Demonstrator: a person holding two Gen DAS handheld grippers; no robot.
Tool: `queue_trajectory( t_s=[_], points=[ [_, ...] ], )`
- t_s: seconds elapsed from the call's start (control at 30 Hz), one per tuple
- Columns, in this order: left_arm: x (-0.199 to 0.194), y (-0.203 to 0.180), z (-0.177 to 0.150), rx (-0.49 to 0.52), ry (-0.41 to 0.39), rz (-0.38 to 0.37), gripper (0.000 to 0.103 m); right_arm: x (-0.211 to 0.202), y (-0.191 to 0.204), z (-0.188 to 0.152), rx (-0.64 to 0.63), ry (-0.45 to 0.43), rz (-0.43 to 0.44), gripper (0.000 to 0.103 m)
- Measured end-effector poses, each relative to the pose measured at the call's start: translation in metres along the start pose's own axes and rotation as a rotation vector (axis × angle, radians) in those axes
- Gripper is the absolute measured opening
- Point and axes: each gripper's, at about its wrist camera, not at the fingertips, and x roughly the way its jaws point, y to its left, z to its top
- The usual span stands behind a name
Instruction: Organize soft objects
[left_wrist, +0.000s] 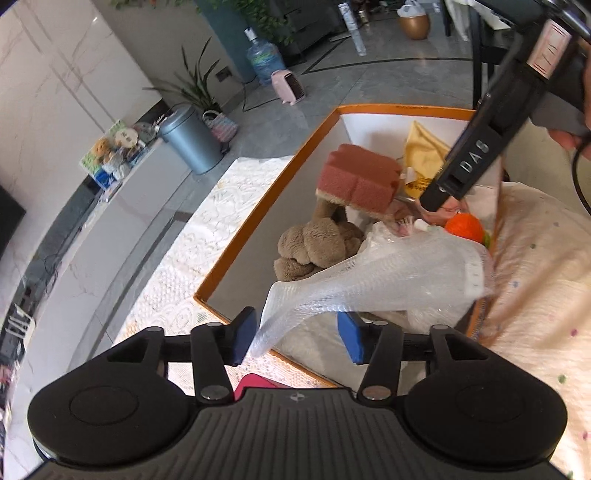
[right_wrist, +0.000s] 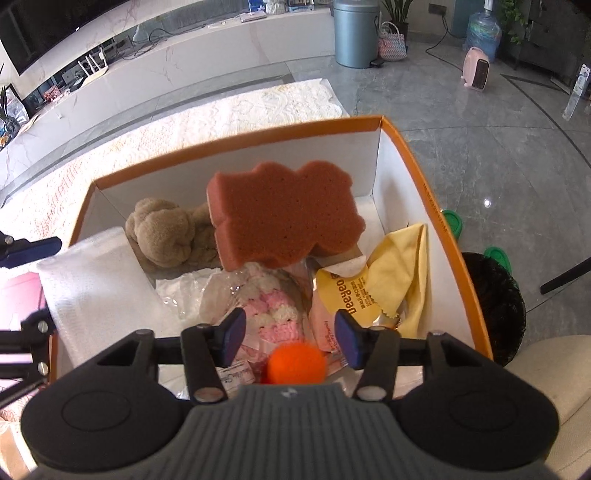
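An orange-rimmed box (left_wrist: 258, 195) (right_wrist: 424, 177) holds soft things: a reddish-brown sponge (left_wrist: 356, 179) (right_wrist: 284, 218), a brown plush toy (left_wrist: 314, 247) (right_wrist: 166, 232), a yellow cloth (left_wrist: 421, 147) (right_wrist: 406, 266), a yellow packet (right_wrist: 343, 291), a pink-and-white knitted piece in plastic (right_wrist: 273, 310) and an orange ball (left_wrist: 463, 227) (right_wrist: 297, 363). A white foam mesh sleeve (left_wrist: 369, 273) (right_wrist: 92, 295) lies over the box's near edge, one end between my left gripper's (left_wrist: 295, 334) open pads, not clamped. My right gripper (right_wrist: 288, 336) is open and empty over the box; its body shows in the left wrist view (left_wrist: 476, 147).
The box sits on a white lace-covered table (left_wrist: 192, 258) (right_wrist: 184, 122). A pink object (left_wrist: 255, 384) lies under my left gripper. A cream cushion (left_wrist: 535, 295) is at the right. A grey bin (left_wrist: 192, 140) (right_wrist: 354, 33), a pink heater (right_wrist: 476, 70) and a black mesh basket (right_wrist: 495, 306) stand on the floor.
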Motion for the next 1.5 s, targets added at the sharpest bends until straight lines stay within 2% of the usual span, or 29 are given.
queue_trajectory(
  t_s=[0.17, 0.3, 0.5, 0.6, 0.77, 0.83, 0.97, 1.07, 1.13, 1.2, 1.27, 1.5],
  points=[
    [-0.018, 0.006, 0.001, 0.004, -0.004, -0.01, 0.067, -0.026, 0.005, 0.0, -0.013, -0.032, -0.001, 0.064],
    [-0.042, 0.016, 0.003, -0.038, -0.032, -0.017, 0.068, -0.054, 0.01, 0.0, -0.024, -0.076, -0.004, 0.068],
    [-0.087, 0.033, 0.004, -0.164, -0.114, -0.013, 0.068, -0.104, 0.022, -0.004, -0.048, -0.156, -0.005, 0.07],
    [-0.114, 0.042, 0.003, -0.259, -0.157, -0.018, 0.067, -0.132, 0.032, -0.011, -0.08, -0.211, -0.01, 0.077],
    [-0.157, 0.044, -0.004, -0.383, -0.235, 0.083, 0.067, -0.181, 0.056, -0.03, -0.172, -0.309, -0.015, 0.088],
    [-0.175, 0.043, -0.01, -0.427, -0.272, 0.129, 0.067, -0.199, 0.064, -0.04, -0.201, -0.353, -0.014, 0.088],
    [-0.21, 0.035, -0.033, -0.501, -0.397, 0.217, 0.068, -0.229, 0.079, -0.068, -0.236, -0.466, -0.018, 0.093],
    [-0.232, 0.025, -0.051, -0.546, -0.462, 0.29, 0.086, -0.245, 0.09, -0.093, -0.251, -0.552, -0.015, 0.095],
    [-0.244, 0.018, -0.062, -0.573, -0.493, 0.345, 0.09, -0.25, 0.096, -0.112, -0.242, -0.618, -0.027, 0.095],
    [-0.25, 0.009, -0.072, -0.599, -0.504, 0.405, 0.096, -0.25, 0.103, -0.128, -0.227, -0.661, -0.043, 0.096],
    [-0.252, 0.002, -0.083, -0.622, -0.52, 0.448, 0.097, -0.246, 0.111, -0.146, -0.212, -0.679, -0.024, 0.097],
    [-0.235, -0.009, -0.122, -0.753, -0.47, 0.45, 0.098, -0.224, 0.133, -0.197, -0.146, -0.709, -0.032, 0.097]
  ],
)
